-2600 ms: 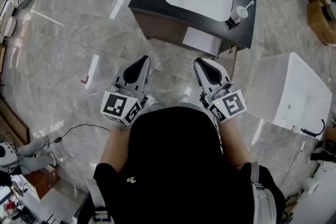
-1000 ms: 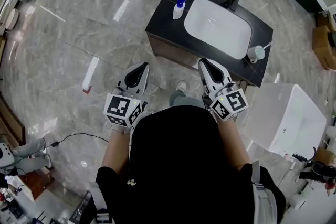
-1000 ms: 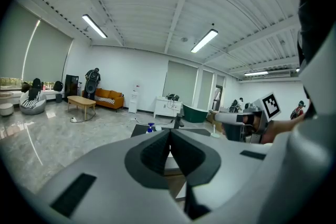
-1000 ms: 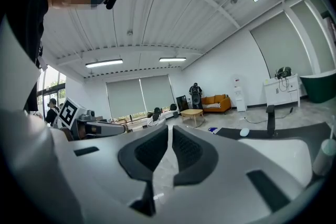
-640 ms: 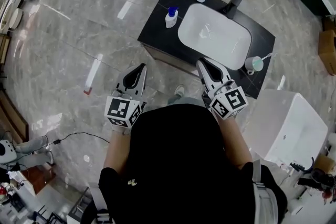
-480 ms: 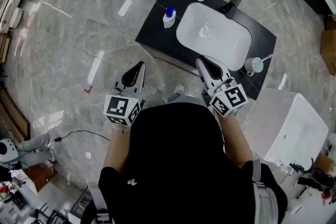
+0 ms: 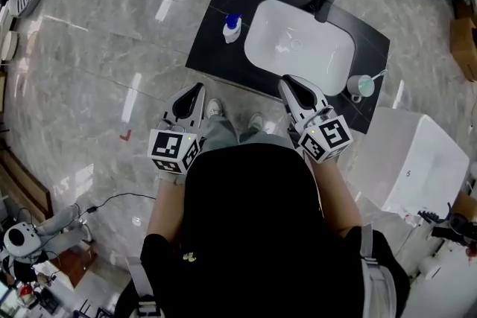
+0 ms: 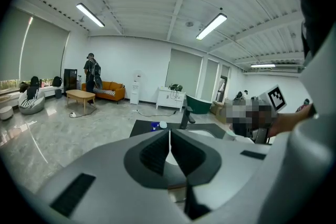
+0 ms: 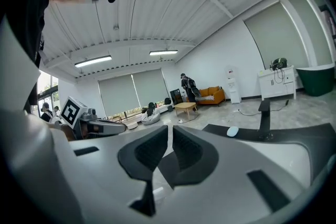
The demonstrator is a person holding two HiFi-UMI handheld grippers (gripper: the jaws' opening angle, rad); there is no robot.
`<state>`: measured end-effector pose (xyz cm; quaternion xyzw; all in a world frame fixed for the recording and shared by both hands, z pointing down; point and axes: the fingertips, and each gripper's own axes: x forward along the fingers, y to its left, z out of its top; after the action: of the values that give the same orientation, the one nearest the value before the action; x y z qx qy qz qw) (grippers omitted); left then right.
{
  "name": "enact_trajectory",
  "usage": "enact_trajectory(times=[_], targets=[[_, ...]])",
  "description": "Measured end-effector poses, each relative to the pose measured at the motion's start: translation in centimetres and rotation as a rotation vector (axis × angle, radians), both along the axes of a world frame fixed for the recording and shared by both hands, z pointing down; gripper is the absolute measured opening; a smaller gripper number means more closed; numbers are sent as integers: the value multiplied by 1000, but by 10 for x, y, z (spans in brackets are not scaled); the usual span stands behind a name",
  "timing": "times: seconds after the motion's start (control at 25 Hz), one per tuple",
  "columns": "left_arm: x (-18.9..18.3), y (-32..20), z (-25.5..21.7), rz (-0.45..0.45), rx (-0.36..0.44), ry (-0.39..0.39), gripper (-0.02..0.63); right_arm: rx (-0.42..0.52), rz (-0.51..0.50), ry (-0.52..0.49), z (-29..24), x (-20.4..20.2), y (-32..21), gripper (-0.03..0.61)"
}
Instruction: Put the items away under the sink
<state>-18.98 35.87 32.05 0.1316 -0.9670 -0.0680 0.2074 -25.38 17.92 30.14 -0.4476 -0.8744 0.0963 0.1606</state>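
Head view: left tongs (image 7: pixel 197 89) and right tongs (image 7: pixel 288 81) closed, empty, near rounded white basin (image 7: pixel 298 48).

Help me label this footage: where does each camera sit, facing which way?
Head view: on the person's head, looking steeply down at the sink vanity; torso, left gripper, right gripper show.
Left gripper view: rides that gripper, looks past its shut jaws toward the faucet.
Right gripper view: likewise, past shut jaws toward that faucet.
Shared: all three show the faucet.
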Motion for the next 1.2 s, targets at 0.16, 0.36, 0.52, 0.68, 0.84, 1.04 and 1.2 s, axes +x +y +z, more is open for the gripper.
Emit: enact_trajectory(times=[0.16,0.36,0.52,0.68,0.84,1.04,1.2], targets=[[-15,18,5,47,8,18,23,26,52,23,16,-10,16,46],[-30,51,11,108,9,39,23,81,104,64,52,-21,50,46],[-35,77,22,150,-4,61,23,116,158,89,82,-30,77,48],[-39,102,34,168,-20,88,23,127,201,128,111,-41,99,109],[-39,121,41,171,-31,106,23,147,258,156,138,-55,116,186],[-33,137,50,156,-46,138,23,193,371,170,171,-75,125,230],[-29,147,49,140,-47,147,23,240,420,181,193,-86,135,245]])
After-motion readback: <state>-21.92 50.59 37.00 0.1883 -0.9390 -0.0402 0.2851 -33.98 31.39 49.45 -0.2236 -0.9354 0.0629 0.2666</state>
